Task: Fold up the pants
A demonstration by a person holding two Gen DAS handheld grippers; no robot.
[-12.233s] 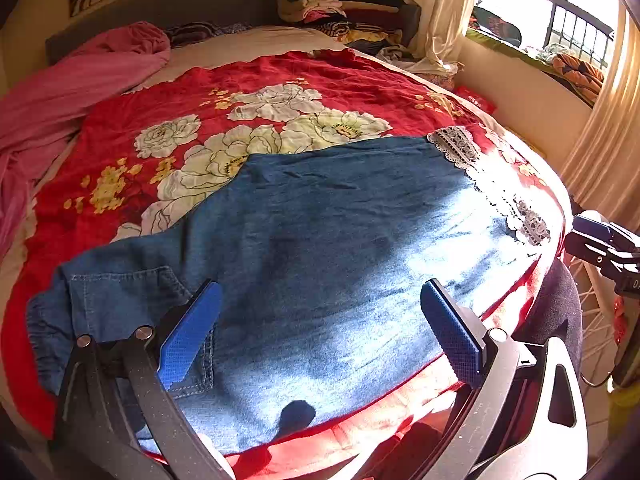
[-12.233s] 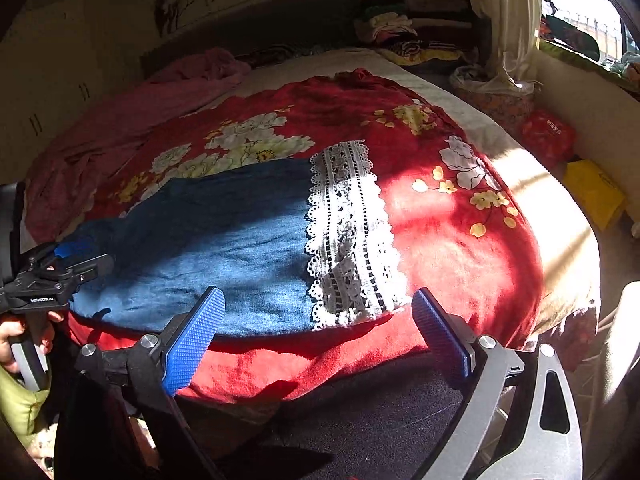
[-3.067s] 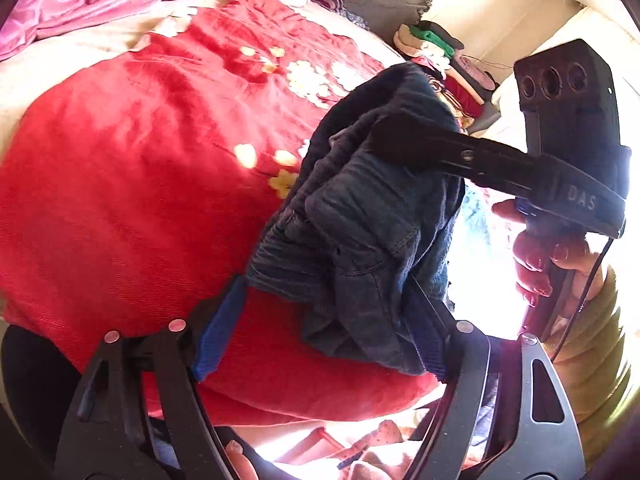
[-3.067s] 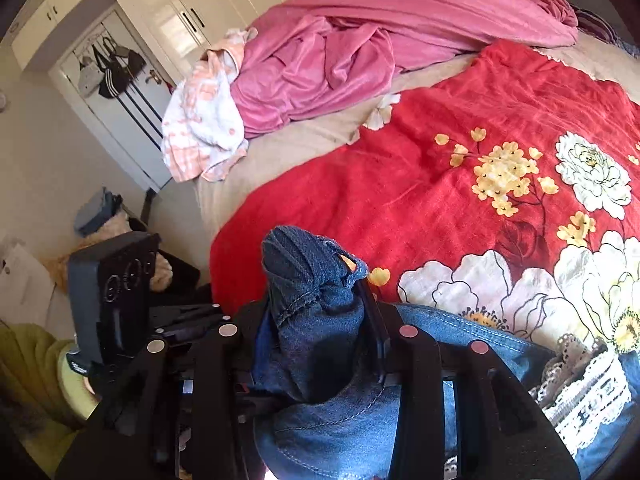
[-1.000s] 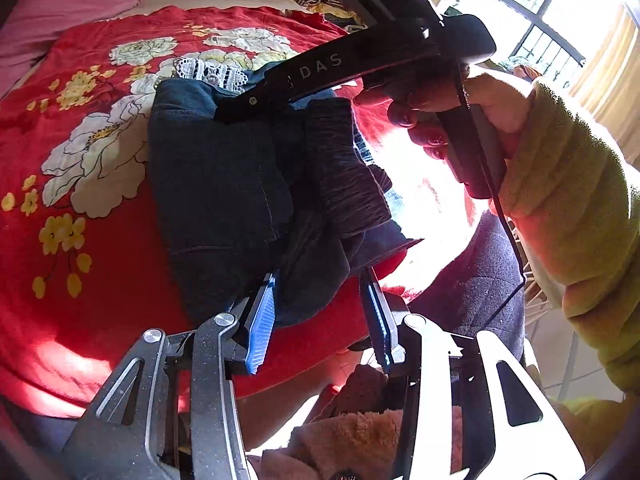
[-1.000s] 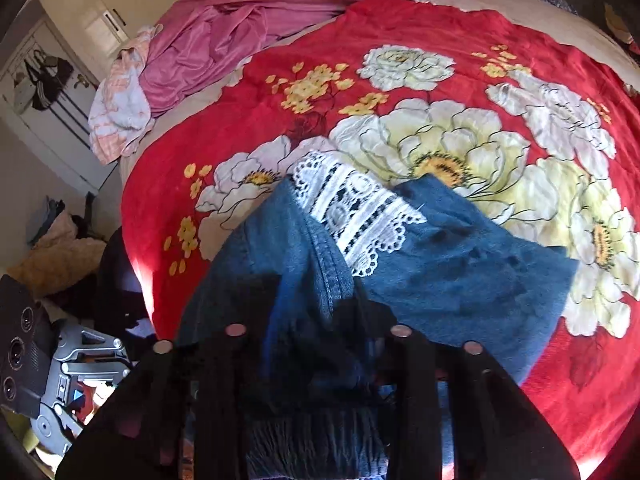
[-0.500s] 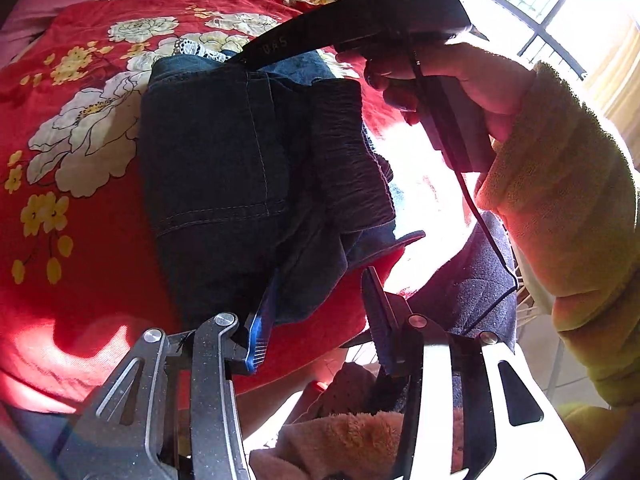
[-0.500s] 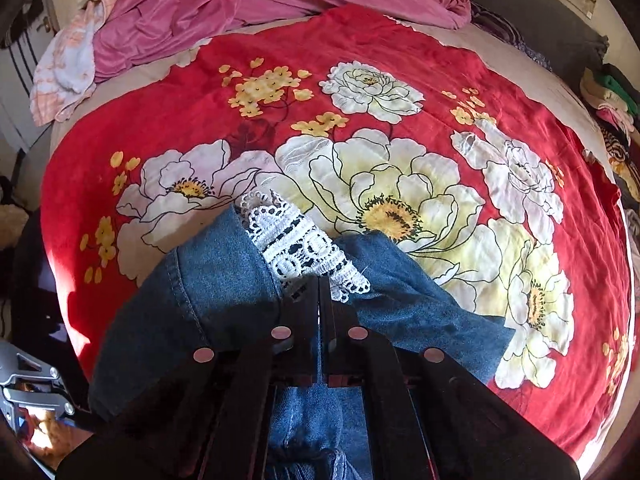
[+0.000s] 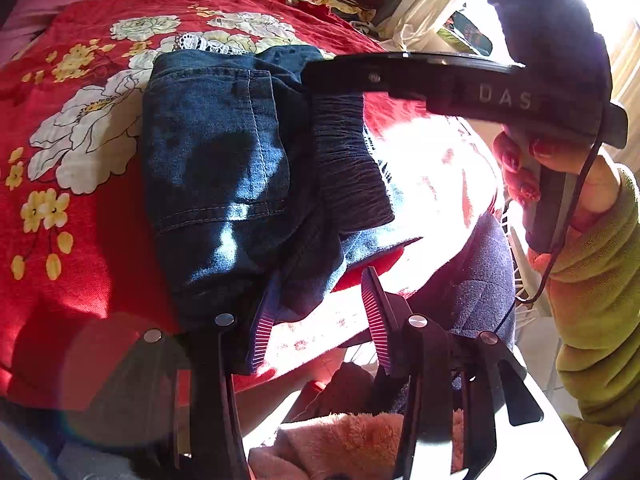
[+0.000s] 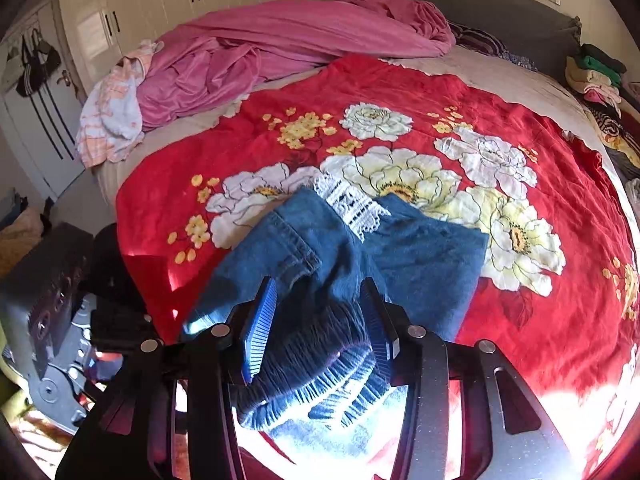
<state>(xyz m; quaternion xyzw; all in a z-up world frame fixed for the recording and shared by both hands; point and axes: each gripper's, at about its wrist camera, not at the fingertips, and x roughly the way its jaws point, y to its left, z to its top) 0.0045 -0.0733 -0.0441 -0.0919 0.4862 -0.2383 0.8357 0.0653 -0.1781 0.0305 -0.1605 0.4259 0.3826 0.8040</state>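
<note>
The bed (image 10: pixel 520 80) carries a red flowered blanket (image 10: pixel 540 160), and the denim pants (image 10: pixel 420 256) lie on it in a folded bundle near the front edge, with the white lace hem (image 10: pixel 352 204) on top. The right gripper (image 10: pixel 318 320) has just been opening; its fingers now stand apart around the gathered waistband (image 10: pixel 316 356). The left gripper (image 9: pixel 318 312) has its fingers apart at the bundle's near edge; the left finger seems to touch the cloth.
</note>
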